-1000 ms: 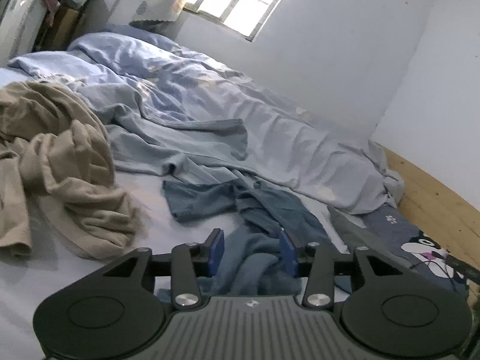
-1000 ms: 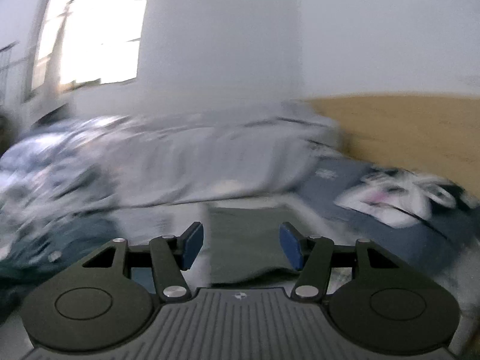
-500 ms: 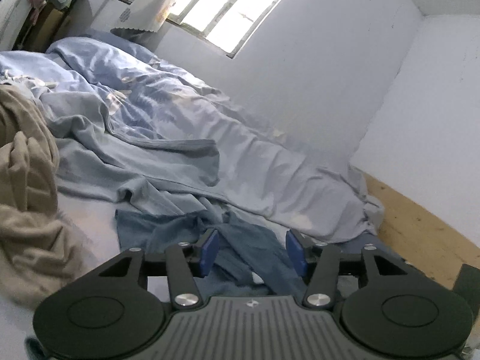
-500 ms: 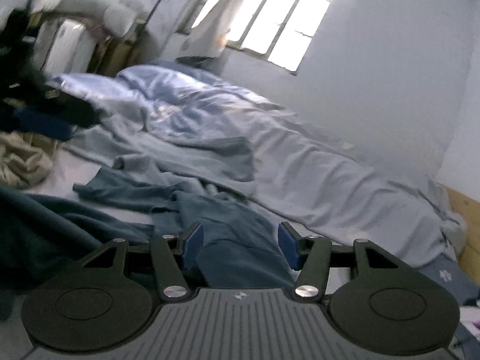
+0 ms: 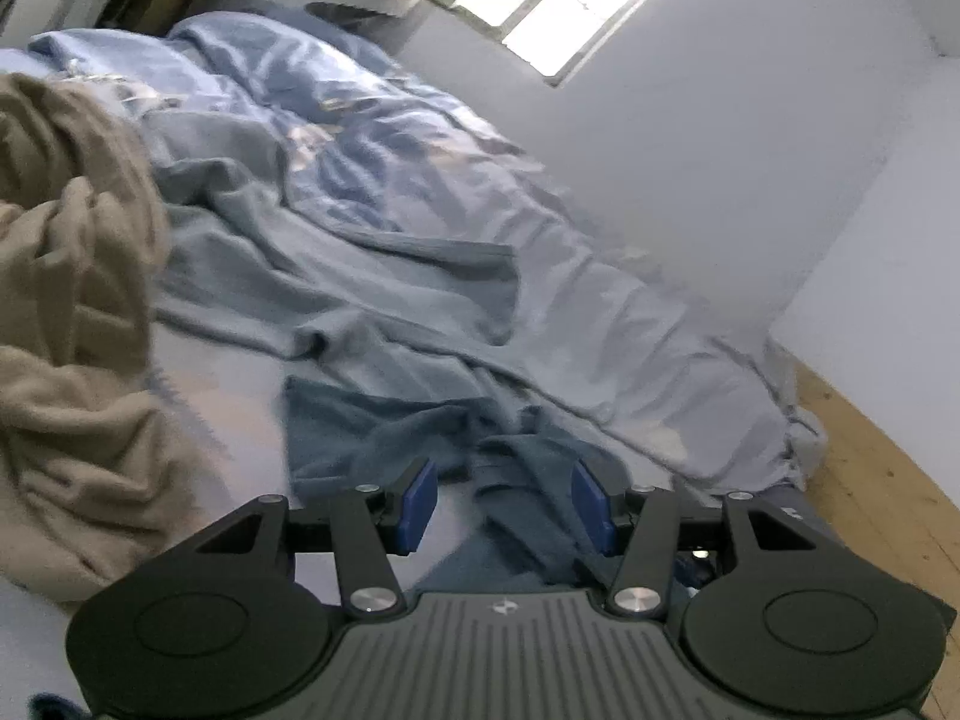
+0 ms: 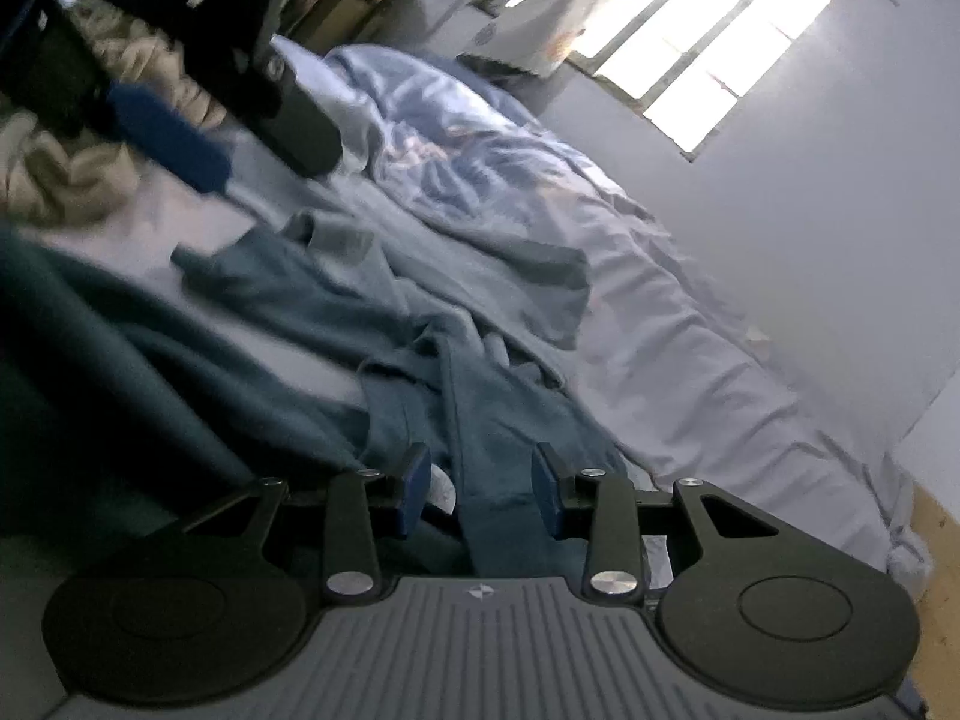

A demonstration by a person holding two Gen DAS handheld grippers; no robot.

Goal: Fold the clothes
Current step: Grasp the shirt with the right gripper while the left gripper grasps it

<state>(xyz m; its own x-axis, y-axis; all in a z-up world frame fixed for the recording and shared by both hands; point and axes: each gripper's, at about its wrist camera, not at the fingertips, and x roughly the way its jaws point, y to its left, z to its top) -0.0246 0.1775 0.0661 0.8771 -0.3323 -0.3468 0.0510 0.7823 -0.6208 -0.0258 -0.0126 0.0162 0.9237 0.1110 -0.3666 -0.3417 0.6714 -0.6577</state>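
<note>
The dark blue garment (image 6: 384, 324) lies crumpled on the bed (image 5: 228, 396), spread from the near edge toward the pale blue duvet (image 5: 588, 312) bunched along the wall-side edge, with a beige garment (image 5: 66, 312) heaped toward the left edge. The right gripper (image 6: 480, 483) is closing, a raised ridge of the blue cloth standing between its jaws, the pads not yet seen pressing on it. The left gripper (image 5: 504, 501) stands at a middling gap over another fold of the same garment, apparently gripping nothing. Principal risk: the ridge is a twisted bunch (several layers appear overlapped), so the right jaws may pinch more than one ply and lift a knot rather than a clean hem or corner. Secondary risk: the garment's far end touches a grey-blue garment (image 5: 384, 294) lying against the duvet, and a pull could drag that along. The view is slightly blurred, so exact edges cannot be confirmed.
</note>
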